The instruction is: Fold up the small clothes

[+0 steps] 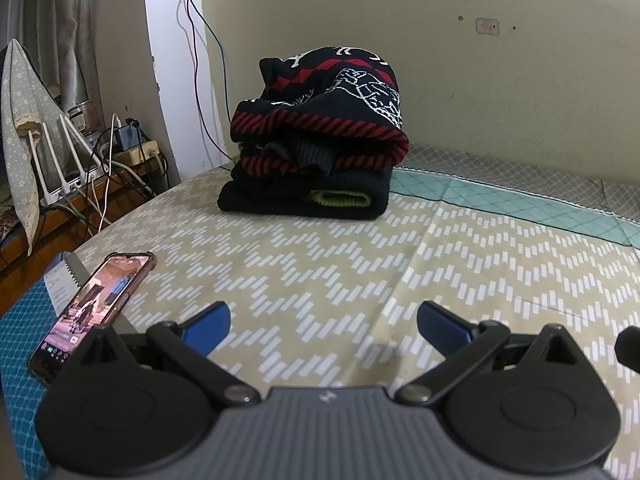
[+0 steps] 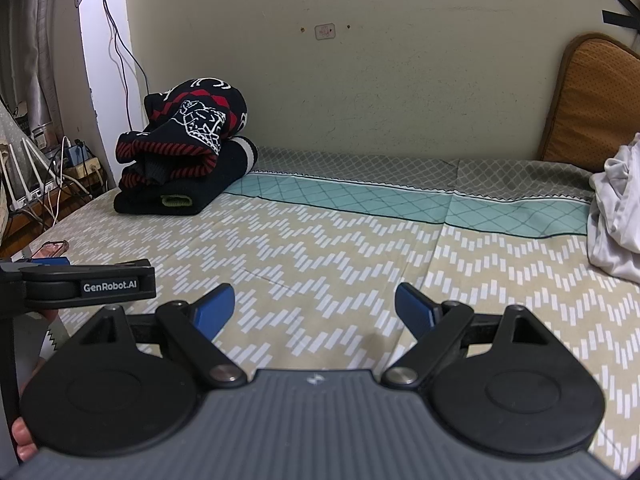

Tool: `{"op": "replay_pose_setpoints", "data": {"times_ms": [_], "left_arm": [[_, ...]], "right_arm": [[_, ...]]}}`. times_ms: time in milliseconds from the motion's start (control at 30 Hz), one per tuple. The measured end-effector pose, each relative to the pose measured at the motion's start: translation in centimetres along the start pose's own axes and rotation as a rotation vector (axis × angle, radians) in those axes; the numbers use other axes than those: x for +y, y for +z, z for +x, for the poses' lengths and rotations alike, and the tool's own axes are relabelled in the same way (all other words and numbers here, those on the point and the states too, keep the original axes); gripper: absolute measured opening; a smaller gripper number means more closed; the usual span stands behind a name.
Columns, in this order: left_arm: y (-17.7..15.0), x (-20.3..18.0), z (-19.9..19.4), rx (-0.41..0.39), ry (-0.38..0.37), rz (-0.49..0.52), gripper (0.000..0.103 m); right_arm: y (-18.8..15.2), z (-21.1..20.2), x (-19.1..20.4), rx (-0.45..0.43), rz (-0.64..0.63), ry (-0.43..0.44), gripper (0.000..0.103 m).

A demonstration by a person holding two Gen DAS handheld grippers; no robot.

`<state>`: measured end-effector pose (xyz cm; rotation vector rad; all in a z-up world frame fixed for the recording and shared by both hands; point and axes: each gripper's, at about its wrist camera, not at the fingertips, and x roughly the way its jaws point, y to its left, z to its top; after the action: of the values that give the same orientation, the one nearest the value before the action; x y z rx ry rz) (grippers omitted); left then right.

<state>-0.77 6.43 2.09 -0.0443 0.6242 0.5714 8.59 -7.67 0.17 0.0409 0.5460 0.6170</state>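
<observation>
Two grippers hang with jaws spread and empty over a patterned bed sheet (image 2: 320,240). Folded dark knitwear (image 1: 316,152) sits stacked at the far left against the wall, while a crumpled pale garment (image 2: 616,216) lies at the far right edge, its length running near to far. The right gripper (image 2: 314,308) appears the nearer to that garment; the left gripper (image 1: 323,326) faces the stack.

"GenRobot.AI" stands in white letters on the black side of the left gripper (image 2: 90,284), seen from the right wrist. No other text can be read.
</observation>
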Motion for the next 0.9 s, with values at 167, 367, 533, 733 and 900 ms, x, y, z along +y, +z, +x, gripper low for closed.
{"op": "replay_pose_setpoints", "data": {"times_ms": [167,367,533,733,900], "left_arm": [[0.07,0.15,0.19,0.013,0.005,-0.01,0.103],[0.09,0.24,0.28,0.018,0.015,-0.019,0.103],[0.15,0.5,0.35,0.025,0.022,-0.036,0.103],[0.14,0.44,0.3,0.025,0.026,-0.033,0.103],[0.14,0.43,0.32,0.025,0.035,-0.035,0.103]], "right_arm": [[0.01,0.0,0.01,0.0,0.001,-0.001,0.089],[0.03,0.0,-0.01,0.001,0.001,0.0,0.089],[0.04,0.0,-0.01,0.001,0.001,-0.001,0.089],[-0.06,0.08,-0.09,0.004,0.004,0.003,0.089],[-0.06,0.07,-0.08,0.005,0.003,0.003,0.089]]}}
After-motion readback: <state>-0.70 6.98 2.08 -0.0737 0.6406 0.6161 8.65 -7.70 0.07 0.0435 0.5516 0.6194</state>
